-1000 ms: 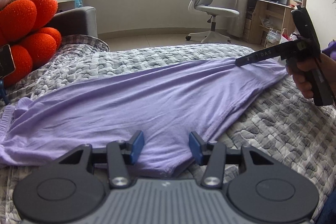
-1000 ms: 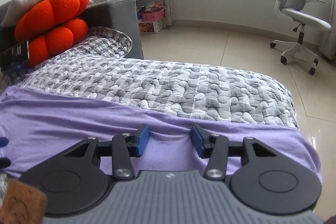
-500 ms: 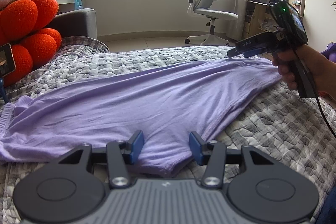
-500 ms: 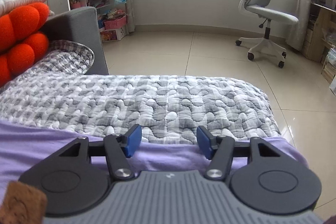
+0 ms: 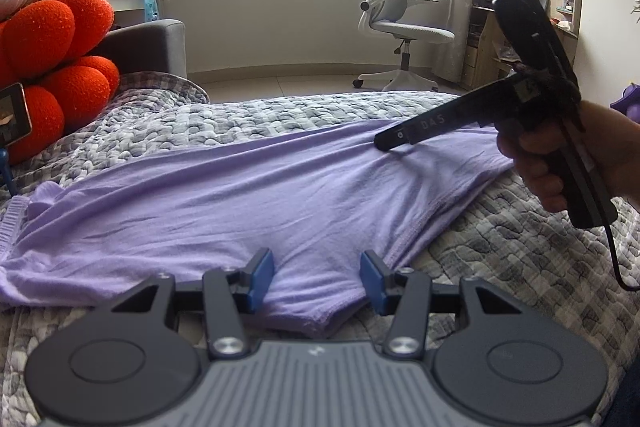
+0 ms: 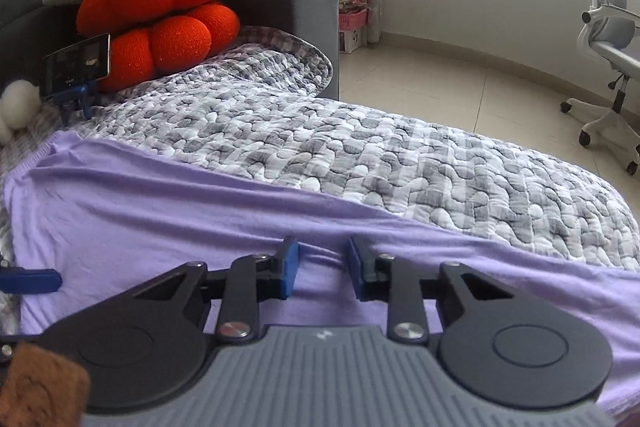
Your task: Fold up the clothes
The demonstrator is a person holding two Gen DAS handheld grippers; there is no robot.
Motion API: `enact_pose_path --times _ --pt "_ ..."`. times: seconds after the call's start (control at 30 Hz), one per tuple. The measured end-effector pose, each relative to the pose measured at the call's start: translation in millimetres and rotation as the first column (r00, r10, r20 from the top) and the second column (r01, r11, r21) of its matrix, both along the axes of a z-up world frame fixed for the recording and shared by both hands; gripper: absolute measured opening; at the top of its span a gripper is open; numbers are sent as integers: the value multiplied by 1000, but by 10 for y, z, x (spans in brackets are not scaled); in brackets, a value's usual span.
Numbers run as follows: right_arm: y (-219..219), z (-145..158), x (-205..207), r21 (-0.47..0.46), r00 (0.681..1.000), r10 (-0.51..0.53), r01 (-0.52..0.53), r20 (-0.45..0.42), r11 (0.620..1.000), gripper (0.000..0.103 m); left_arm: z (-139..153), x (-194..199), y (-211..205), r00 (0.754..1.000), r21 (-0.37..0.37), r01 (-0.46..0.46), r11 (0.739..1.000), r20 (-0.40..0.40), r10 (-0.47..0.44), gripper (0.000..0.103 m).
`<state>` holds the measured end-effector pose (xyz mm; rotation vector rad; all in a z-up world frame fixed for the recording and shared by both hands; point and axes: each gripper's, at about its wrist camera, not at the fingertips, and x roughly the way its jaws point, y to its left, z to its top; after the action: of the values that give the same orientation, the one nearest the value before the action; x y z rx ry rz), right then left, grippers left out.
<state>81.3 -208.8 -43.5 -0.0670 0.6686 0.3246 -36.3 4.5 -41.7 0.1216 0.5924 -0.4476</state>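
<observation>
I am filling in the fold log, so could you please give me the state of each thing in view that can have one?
Purple garment: spread flat on the quilt, not yet folded.
Left hand-held gripper: open, garment's near edge between its pads.
Right hand-held gripper: closing over the garment's far edge, cloth between the pads.
Quilt: laid over the bed, wrinkled.
Phone: propped on a stand, screen lit.

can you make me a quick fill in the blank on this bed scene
1. The garment spread on the quilt is ____ in colour.
2. The round cushions near the sofa arm are ____.
3. By the window stands a grey office ____.

Missing words: purple; orange; chair
</observation>
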Motion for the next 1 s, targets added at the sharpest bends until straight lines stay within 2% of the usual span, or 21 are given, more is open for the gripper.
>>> enact_pose_path --times 0.1,0.33,0.47,0.6,0.67,0.8,0.9,1.0 --pt "13 1 103 -11 1000 -12 12 6 1000 21 -1 0 11 1000 -5 1 1000 1 -1 50" --pt "89 -12 258 -53 997 -69 70 28 996 21 -9 -18 8 1000 -7 2 1000 10 -2 50" --pt "99 60 265 -2 997 -79 79 8 997 27 0 -8 15 1000 -9 4 1000 6 -4 50" --pt "304 162 171 -6 999 42 -42 28 999 27 47 -6 43 1000 -14 12 1000 -9 -12 51" --pt "452 200 157 -11 994 105 -105 22 994 27 90 5 142 1000 -49 5 999 -24 -6 51" --pt "707 266 206 41 982 187 -187 5 982 26 189 45 447 997 -95 -72 993 -3 72 51" --pt "905 300 275 92 971 239 -237 -14 967 28 212 148 657 993 -148 -118 982 -17 117 51" --pt "1159 296 301 107 951 309 -305 -26 946 28 131 233 696 992 -137 -129 982 -31 125 51"
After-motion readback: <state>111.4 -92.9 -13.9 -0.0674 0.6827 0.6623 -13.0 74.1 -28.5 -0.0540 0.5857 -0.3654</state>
